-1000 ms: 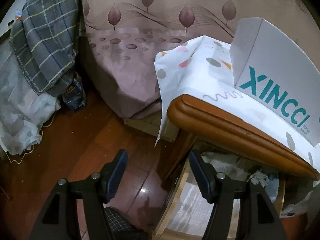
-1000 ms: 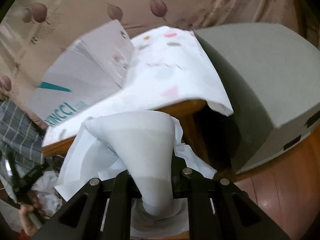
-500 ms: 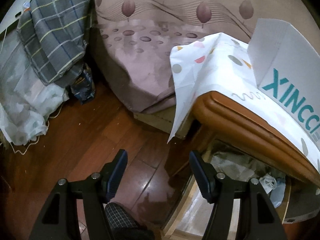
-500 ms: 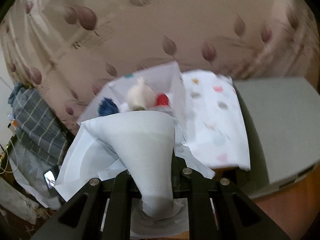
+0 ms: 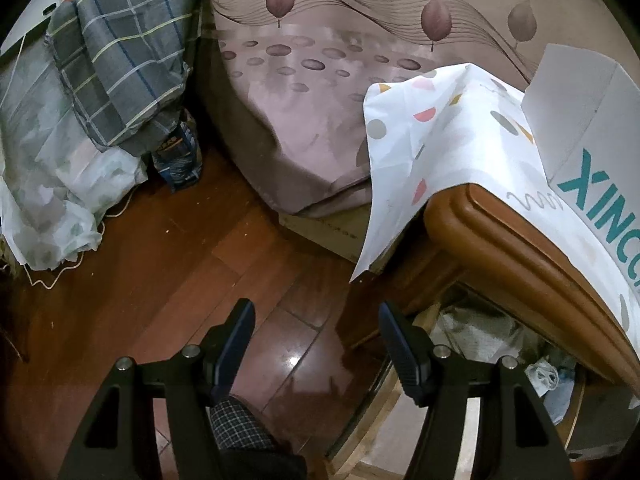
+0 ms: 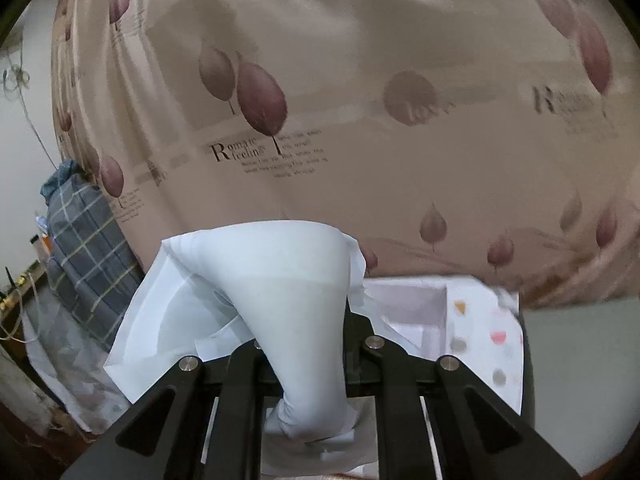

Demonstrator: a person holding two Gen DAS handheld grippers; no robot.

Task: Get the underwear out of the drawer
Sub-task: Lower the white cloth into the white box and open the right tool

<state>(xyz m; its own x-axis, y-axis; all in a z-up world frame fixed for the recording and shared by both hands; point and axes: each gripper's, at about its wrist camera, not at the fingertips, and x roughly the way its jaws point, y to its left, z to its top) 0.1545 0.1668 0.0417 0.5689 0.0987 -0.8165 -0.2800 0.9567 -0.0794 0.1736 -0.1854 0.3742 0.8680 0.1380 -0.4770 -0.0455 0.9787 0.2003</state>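
Underwear, pale and bunched, clamped in the right gripper high above the nightstand top, apparently clear of the open drawer; left gripper apart and empty beside the drawer's corner; only setting down seems left.

Glossy wooden floor, leaf-print bed cover, wooden nightstand, plaid bedding
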